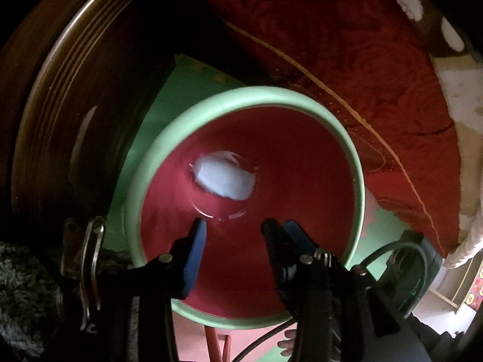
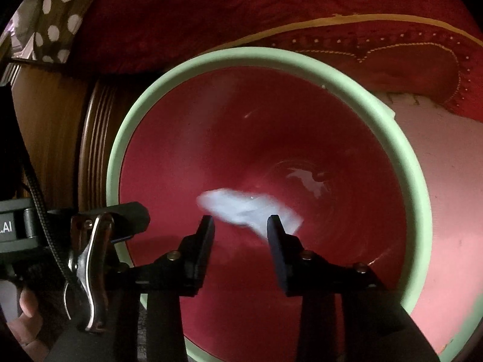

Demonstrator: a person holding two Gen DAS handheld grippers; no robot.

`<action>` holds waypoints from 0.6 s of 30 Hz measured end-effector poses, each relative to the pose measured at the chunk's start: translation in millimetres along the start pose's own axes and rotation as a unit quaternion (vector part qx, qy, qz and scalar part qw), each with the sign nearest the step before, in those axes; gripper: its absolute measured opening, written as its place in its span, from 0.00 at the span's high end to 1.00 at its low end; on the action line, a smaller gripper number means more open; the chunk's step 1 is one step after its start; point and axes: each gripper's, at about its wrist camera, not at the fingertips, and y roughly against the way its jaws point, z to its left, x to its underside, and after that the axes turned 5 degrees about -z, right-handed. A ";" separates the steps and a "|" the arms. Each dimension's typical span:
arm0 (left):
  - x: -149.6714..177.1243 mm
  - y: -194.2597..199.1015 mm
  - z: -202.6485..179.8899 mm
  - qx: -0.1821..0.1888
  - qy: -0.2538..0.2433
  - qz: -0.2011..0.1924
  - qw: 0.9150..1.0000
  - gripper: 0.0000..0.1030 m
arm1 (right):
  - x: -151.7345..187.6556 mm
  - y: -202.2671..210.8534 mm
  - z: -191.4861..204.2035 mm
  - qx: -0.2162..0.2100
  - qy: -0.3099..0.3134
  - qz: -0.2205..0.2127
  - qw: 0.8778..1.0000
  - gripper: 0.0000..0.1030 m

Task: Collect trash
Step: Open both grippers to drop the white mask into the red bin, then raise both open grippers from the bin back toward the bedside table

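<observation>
Both my claws — the left claw (image 1: 234, 226) and the right claw (image 2: 241, 221) — hung apart over the bin (image 1: 357, 163), the white wad (image 2: 247, 208) blurred inside it; it might have snagged the rim and fallen out.

Blurred white tissue (image 2: 247, 208) inside green-rimmed red bin (image 2: 211, 57), beyond parted jaws of right gripper (image 2: 241, 221).

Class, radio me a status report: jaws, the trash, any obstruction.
Left gripper and right gripper: jaws open, empty. White tissue inside green-rimmed bin, blurred. Nothing blocking.
</observation>
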 end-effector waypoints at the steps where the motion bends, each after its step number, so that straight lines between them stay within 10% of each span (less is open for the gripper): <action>1: 0.2 -0.3 2.3 0.001 0.000 0.000 1.000 0.58 | -0.2 0.6 -0.1 0.001 -0.002 -0.001 1.000 0.61; 18: 5.8 29.1 4.5 0.076 0.008 -0.023 0.997 0.57 | -4.6 23.3 -1.7 -0.039 -0.045 -0.047 0.997 0.58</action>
